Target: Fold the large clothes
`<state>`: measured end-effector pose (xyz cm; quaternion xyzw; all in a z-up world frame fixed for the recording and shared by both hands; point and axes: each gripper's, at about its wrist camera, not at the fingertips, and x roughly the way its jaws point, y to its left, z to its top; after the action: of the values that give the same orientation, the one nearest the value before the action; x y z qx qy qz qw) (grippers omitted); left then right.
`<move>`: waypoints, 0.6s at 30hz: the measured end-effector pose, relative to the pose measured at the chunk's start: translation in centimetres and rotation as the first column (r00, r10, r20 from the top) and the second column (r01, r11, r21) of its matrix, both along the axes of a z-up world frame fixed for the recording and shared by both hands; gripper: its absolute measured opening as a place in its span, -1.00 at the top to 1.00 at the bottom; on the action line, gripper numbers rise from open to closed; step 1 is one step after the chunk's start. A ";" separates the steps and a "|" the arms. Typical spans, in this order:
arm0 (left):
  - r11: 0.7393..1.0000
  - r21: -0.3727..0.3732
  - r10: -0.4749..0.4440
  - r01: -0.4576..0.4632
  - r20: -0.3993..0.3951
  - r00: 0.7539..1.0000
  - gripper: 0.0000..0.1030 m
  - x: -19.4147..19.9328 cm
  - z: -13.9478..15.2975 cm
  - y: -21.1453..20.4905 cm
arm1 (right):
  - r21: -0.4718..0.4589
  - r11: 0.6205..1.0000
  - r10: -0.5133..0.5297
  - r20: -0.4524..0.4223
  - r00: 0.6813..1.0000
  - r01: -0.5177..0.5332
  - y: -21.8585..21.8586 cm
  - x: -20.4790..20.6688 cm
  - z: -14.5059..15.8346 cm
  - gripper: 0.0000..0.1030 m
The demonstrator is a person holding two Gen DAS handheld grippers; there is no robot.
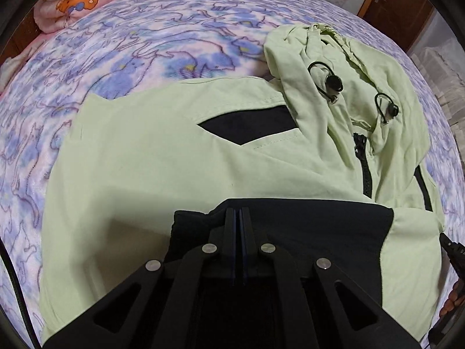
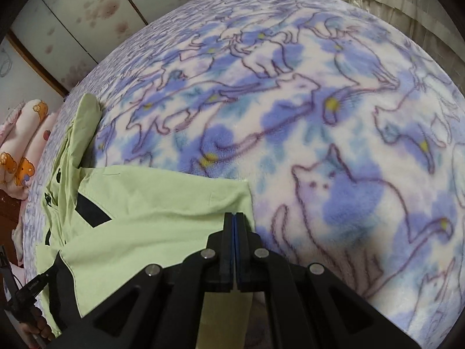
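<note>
Item one, my left gripper (image 1: 237,210): jaws pressed together, tips set on the black hem band (image 1: 305,232) of the jacket, and I read them as pinching that fabric, though the black-on-black contact is hard to make out. Item two, my right gripper (image 2: 234,215): jaws closed flat, with light green cloth showing beneath the mechanism, so I take it as clamped on the jacket's corner at its right edge. Item three, the light green hooded jacket (image 1: 145,174): laid partly folded on the bed, black pocket panel (image 1: 250,126) exposed, black zipper (image 1: 366,171) running up toward the crumpled hood (image 1: 334,58), two black drawcord toggles (image 1: 334,83) resting on the hood. Item four, the fleece blanket (image 2: 334,116) with purple-outlined cats on blue and white: it covers the bed, with broad bare room beyond the jacket's far edge and to its right in the right wrist view. Item five, a folded pink bear-print quilt (image 1: 69,3) at the far bed corner, well apart from the jacket. Writing: small lettering on the opposite tool at the frame edge (image 2: 33,286), too blurred for me to read.
</note>
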<state>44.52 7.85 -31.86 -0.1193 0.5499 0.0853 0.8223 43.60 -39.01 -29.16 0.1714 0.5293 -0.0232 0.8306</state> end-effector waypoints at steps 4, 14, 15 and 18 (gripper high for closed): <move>0.998 0.069 -0.008 0.009 -0.023 1.000 0.95 0.6 -0.6 -0.9 | 0.003 1.000 -0.013 -0.006 1.000 0.013 0.3 0.2 -0.9 1.00; 0.997 0.076 -0.005 0.015 -0.139 0.990 0.95 1.0 2.6 -1.5 | 0.090 0.994 0.069 -0.081 0.994 -0.061 0.2 0.8 1.5 0.94; 0.998 0.064 -0.018 0.028 -0.154 0.988 0.95 0.8 3.8 -1.5 | 0.112 0.990 0.097 -0.094 0.991 -0.087 0.5 0.9 2.3 0.94; 0.996 -0.003 -0.087 0.088 -0.205 0.975 0.89 0.8 7.1 -1.7 | 0.189 0.965 0.204 -0.102 0.974 -0.183 1.6 1.8 5.6 0.94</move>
<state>45.27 6.11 -24.72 -0.0830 0.6362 0.0623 0.7645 45.38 -37.46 -23.51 0.1908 0.5928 0.0952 0.7766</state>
